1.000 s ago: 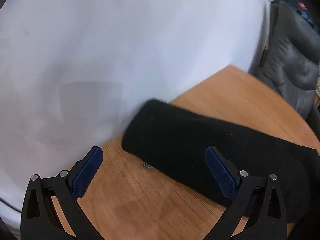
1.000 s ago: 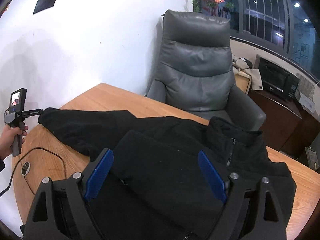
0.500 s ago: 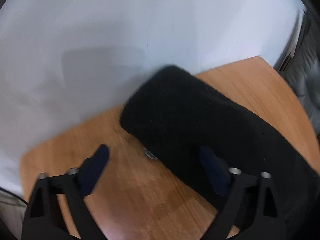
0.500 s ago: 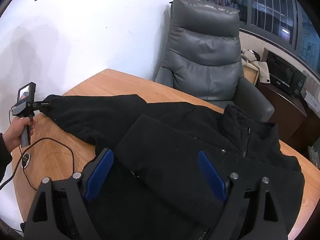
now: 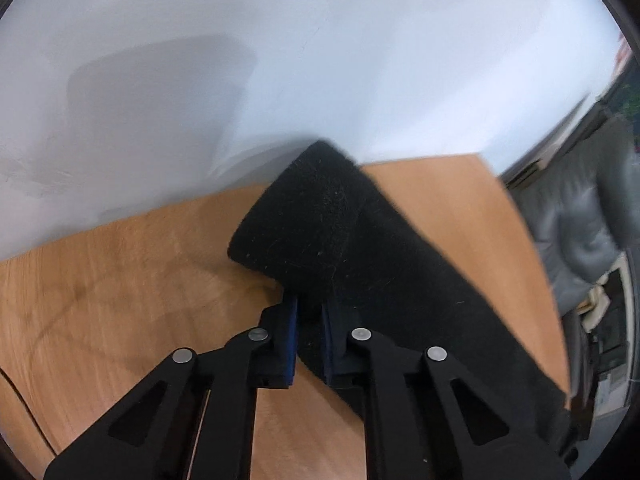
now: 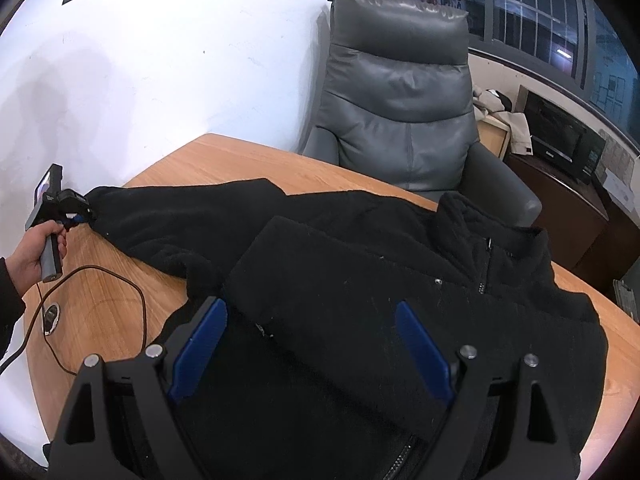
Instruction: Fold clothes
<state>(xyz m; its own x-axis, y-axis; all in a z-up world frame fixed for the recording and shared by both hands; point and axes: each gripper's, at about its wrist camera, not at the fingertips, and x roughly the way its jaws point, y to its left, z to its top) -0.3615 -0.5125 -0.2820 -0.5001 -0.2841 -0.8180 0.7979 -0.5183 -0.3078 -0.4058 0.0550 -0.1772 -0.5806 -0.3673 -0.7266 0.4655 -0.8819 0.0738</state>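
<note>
Two grippers: left gripper (image 5: 308, 332) has just closed, clamping the jacket (image 6: 360, 280) cuff (image 5: 304, 216) near the worktop's (image 5: 120, 280) wall edge; right gripper (image 6: 312, 344) hangs spread above the jacket.

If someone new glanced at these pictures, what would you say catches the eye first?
A black fleece jacket sprawls across the wooden table, one sleeve stretched out to the left. At that sleeve's cuff the left hand-held gripper has just closed and pinches the fabric. The right hand-held gripper hangs open over the jacket's body, with a grey leather armchair behind the table.
</note>
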